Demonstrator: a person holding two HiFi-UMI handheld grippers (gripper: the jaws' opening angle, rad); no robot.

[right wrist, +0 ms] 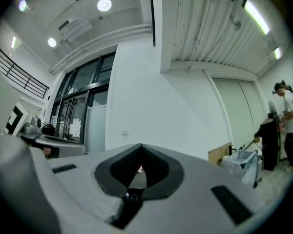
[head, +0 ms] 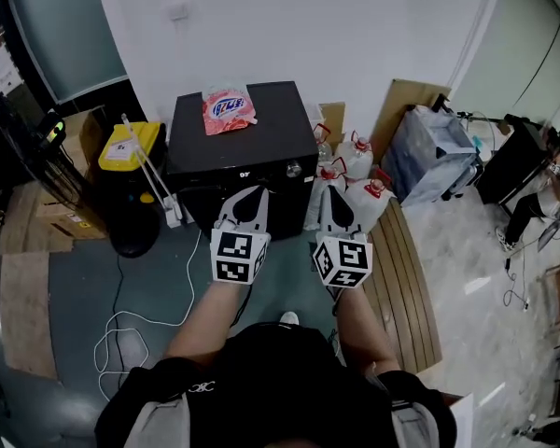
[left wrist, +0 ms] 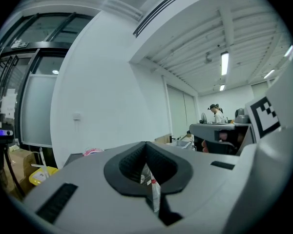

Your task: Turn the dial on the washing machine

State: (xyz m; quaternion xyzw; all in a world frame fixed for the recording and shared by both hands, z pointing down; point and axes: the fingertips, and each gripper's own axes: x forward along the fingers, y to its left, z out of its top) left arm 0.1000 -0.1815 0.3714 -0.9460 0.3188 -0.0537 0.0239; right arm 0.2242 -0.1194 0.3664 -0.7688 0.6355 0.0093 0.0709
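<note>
A black washing machine [head: 243,147] stands against the white wall, with a small silver dial [head: 294,169] at the upper right of its front. A pink detergent bag [head: 229,108] lies on its lid. Both grippers are held side by side in front of the machine, short of it and touching nothing. The left gripper [head: 255,191] points at the front panel left of the dial, and its jaws are shut and empty [left wrist: 145,146]. The right gripper [head: 331,192] hangs just right of and below the dial, also shut and empty [right wrist: 139,149].
A yellow-lidded bin [head: 131,145] stands left of the machine, and white jugs with red caps [head: 355,161] and a grey bag [head: 436,147] to its right. Wooden planks [head: 406,278] lie on the floor at right, and a white cable [head: 121,334] at left. A person [head: 532,203] stands far right.
</note>
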